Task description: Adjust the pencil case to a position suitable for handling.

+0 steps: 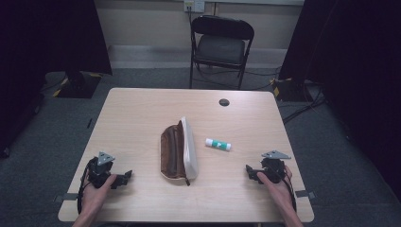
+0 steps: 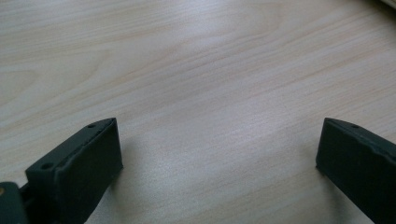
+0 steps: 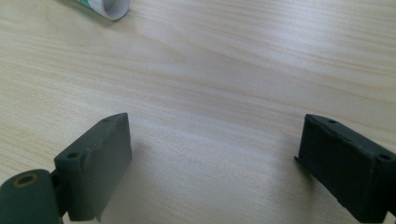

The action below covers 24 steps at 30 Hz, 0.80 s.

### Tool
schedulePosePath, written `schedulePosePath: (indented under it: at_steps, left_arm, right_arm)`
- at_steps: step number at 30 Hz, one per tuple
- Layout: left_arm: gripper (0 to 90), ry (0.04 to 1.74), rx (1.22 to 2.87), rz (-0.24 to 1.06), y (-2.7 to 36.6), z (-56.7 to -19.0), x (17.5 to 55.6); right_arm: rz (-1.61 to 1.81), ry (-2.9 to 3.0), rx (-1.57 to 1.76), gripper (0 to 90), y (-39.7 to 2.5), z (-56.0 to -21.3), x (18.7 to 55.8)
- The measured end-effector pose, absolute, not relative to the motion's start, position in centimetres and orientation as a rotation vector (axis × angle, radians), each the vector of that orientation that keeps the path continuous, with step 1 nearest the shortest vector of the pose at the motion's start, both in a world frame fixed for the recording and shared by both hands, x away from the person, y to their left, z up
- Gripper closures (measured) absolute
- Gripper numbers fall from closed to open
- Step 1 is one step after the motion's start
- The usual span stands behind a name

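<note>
Light wood table [image 1: 142, 113] seen from above, with a brown and white pouch [image 1: 178, 152] lying near the centre, long axis running roughly 12 to 6, brown half on the 9 o'clock side and white half on the 3 o'clock side. Glue stick [image 1: 218, 144], white with a green band, lies flat just off the pouch at about 3 o'clock, not touching it. Small dark round grommet [image 1: 224, 102] in the tabletop toward 1 o'clock. Left gripper [image 1: 124, 178] sits at about 8 o'clock from the pouch, held in the left hand [image 1: 97, 189], down at the table surface near the front edge, well apart from the pouch. Right gripper [image 1: 249, 172] at about 4 o'clock, held in the right hand [image 1: 276, 182], also low at the table. Left gripper view: jaws spread wide, bare wood between them. Right gripper view: jaws spread wide, nothing between them, white end of the glue stick [image 3: 109, 8] at the top edge around 11 o'clock. Black folding chair [image 1: 221, 45] stands past the far edge of the table at 12 o'clock.
</note>
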State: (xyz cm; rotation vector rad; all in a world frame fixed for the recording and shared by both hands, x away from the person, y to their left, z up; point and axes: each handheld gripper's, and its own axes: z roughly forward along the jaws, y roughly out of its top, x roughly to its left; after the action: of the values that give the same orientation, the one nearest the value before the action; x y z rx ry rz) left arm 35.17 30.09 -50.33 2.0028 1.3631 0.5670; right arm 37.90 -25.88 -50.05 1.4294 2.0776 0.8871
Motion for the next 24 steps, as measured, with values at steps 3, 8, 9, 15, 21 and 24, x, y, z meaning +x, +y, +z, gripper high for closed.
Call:
schedulePosePath:
  at_steps: [3, 8, 9, 15, 21, 24]
  left_arm:
    - [0.0, 1.361, 2.004, 0.565, 30.1, -50.3, 35.3]
    - [0.0, 1.361, 2.002, 0.566, 30.1, -50.3, 35.4]
    - [0.0, 1.361, 2.002, 0.567, 30.1, -50.3, 35.4]
    - [0.0, 1.363, 1.998, 0.566, 30.1, -50.3, 35.4]
    - [0.0, 1.357, 2.005, 0.57, 30.0, -50.3, 35.7]
    - [0.0, 1.36, 2.0, 0.566, 29.9, -50.4, 35.7]
  right_arm:
    - [0.887, 2.078, 1.427, 8.7, -25.9, -50.1, 37.9]
    - [0.896, 2.079, 1.415, 15.6, -25.9, -49.9, 37.8]
    - [0.895, 2.079, 1.417, 16.5, -25.9, -49.9, 37.8]
    - [0.936, 2.065, 1.406, 28.0, -25.9, -48.7, 36.6]
    - [1.022, 2.123, 1.376, 36.1, -24.9, -47.2, 36.2]
    - [1.078, 2.154, 1.327, 38.7, -23.5, -46.4, 36.3]
